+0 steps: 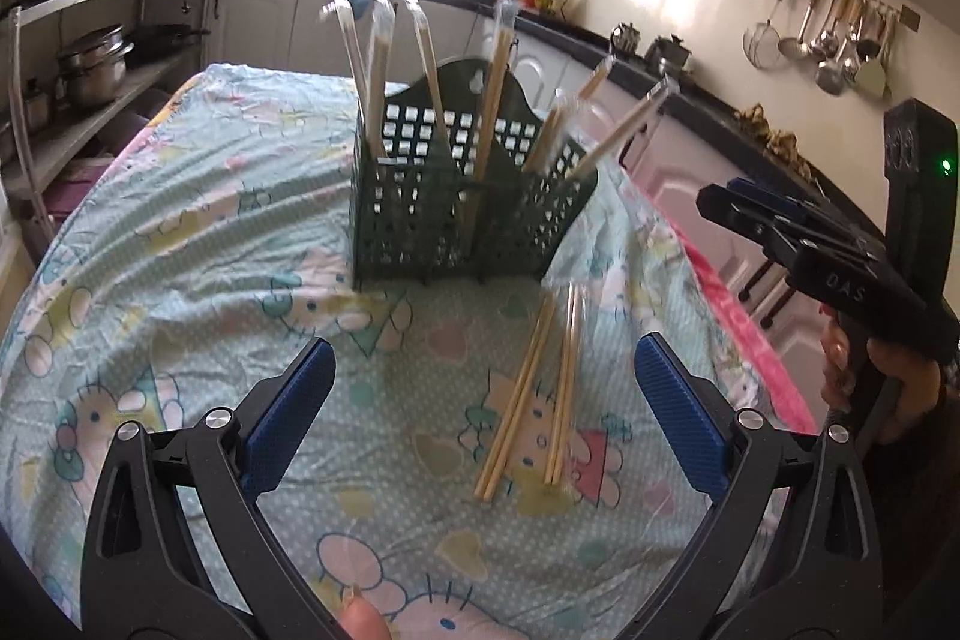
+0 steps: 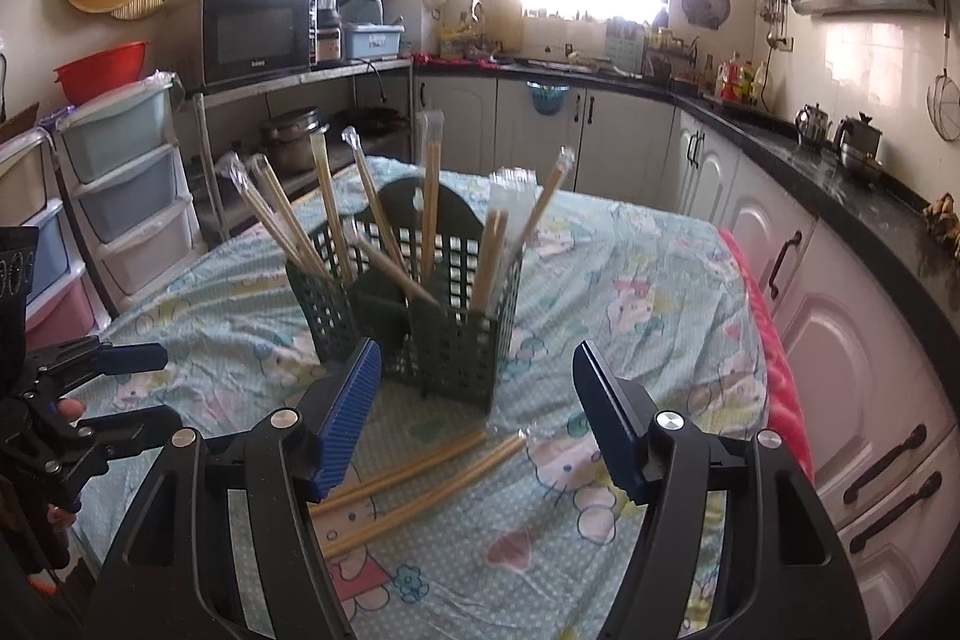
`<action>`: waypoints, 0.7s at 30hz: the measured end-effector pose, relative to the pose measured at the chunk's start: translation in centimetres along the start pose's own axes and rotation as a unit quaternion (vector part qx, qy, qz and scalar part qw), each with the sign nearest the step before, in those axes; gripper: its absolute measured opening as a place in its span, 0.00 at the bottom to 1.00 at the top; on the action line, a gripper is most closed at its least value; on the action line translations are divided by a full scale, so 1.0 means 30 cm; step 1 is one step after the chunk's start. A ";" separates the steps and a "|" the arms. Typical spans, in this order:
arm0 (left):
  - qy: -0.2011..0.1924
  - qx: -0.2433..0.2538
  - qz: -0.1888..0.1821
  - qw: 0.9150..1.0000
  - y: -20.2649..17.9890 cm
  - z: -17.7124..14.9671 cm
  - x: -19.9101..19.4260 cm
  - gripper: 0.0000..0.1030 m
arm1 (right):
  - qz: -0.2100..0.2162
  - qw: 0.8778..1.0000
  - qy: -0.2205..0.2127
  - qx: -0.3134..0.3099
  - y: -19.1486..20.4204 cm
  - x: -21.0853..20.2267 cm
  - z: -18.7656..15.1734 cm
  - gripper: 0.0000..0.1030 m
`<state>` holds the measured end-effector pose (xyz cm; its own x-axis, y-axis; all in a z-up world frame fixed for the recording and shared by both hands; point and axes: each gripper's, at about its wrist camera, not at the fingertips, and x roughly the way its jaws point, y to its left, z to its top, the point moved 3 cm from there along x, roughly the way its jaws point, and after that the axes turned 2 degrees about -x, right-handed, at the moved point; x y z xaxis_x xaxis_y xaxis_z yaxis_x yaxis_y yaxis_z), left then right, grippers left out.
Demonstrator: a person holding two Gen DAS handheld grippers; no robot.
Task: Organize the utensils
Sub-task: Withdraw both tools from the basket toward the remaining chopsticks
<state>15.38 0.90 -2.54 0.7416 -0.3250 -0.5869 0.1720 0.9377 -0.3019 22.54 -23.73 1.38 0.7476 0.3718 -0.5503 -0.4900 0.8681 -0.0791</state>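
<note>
On the table: your work sits on a cartoon-print cloth [image 1: 180, 220] that covers the top; it is rumpled, so anything thin lies in its folds.
Caddy: the dark green caddy [image 1: 456, 214] stands upright near the middle of the table, its high back towards the far edge. It is split into compartments, which is why the sticks fan out in separate bunches.
Sorted sticks: several wrapped chopsticks [image 2: 429, 196] already stand in the caddy, tips up, leaning on its walls.
Loose sticks: two wrapped pairs [image 1: 528, 400] lie flat on the cloth just in front of the caddy, between it and the near edge, side by side. These look like what is left for you to put away.
Left tongs: your left tongs [image 1: 486, 412] are apart and empty, angled down, with the loose pairs lying between and just beyond the pads.
Right tongs: your right tongs [image 2: 477, 418] are also apart and empty, above the same pairs and facing the caddy.
Judgement: flat sticks in slick wrap may slide when pinched; grip one pair near its middle.
</note>
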 end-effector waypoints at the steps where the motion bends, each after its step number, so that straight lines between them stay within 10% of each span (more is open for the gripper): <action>1: 0.003 0.000 -0.001 1.000 0.000 -0.007 0.002 0.90 | 0.000 1.000 0.002 0.000 -0.005 0.004 -0.009 0.62; 21: 0.086 0.034 -0.010 0.996 -0.026 -0.169 0.113 0.85 | 0.008 0.997 0.071 0.006 -0.017 0.125 -0.157 0.62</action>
<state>14.46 -1.56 -8.11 0.6163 -0.3544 -0.7033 0.2332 0.9351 -0.2669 23.48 -24.34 -4.55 0.6682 0.3365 -0.6635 -0.4960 0.8662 -0.0602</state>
